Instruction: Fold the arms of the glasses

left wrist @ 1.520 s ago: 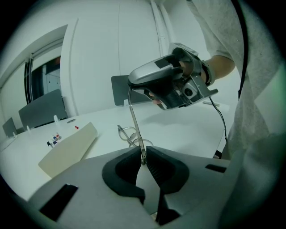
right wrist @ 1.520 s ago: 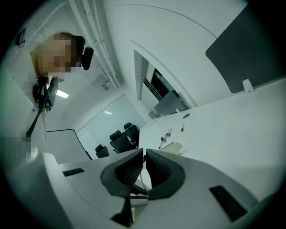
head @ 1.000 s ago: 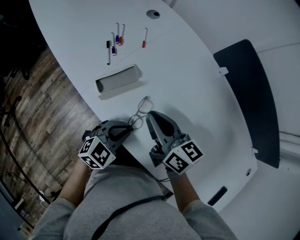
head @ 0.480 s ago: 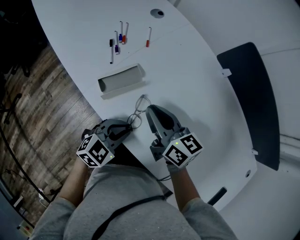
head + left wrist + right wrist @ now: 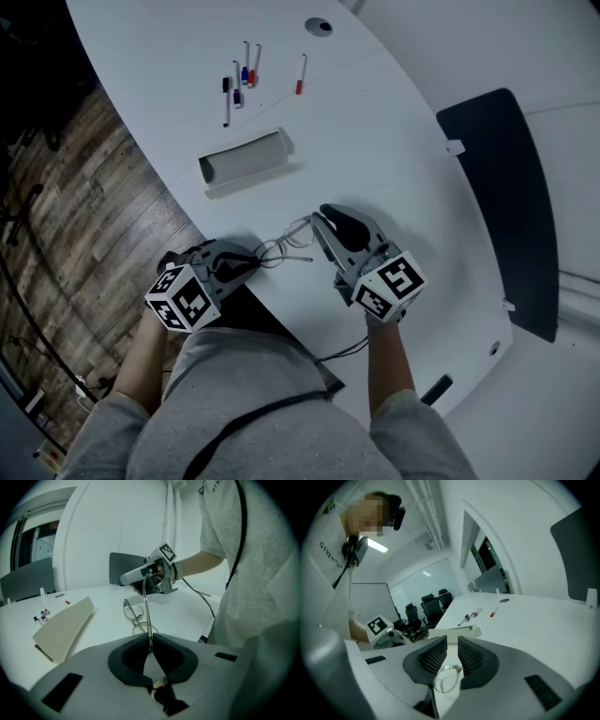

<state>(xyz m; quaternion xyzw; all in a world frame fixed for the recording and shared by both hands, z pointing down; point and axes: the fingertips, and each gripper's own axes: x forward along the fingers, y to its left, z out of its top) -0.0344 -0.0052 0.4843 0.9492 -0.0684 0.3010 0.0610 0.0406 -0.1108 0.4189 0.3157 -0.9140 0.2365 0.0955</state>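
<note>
- Left tool (image 5: 150, 637), grey with dark pads: jaws have just been closing and are now pressed together on one thin metal arm of the wire-rimmed glasses with round lenses (image 5: 132, 616). The arm stands pinched right at the pad tips.
- From that pinch the arm runs straight on toward the right tool (image 5: 149, 571).
- Right tool (image 5: 452, 643), own view: jaws have just been opening and stand spread, with a clear gap between the ribbed pads. One round lens rim of the glasses (image 5: 446, 679) shows low in that gap; the pads do not press on it.
- Head view: the glasses (image 5: 281, 248) sit at the near edge of the white oval bench (image 5: 394, 150), between the left tool (image 5: 246, 265) and the right tool (image 5: 323, 222). Cannot tell whether the rims rest on the bench or hang just above it.
- Further up the bench: an open grey glasses case (image 5: 246, 159), and beyond it a loose group of marker pens (image 5: 239, 80), well apart from the tools.
</note>
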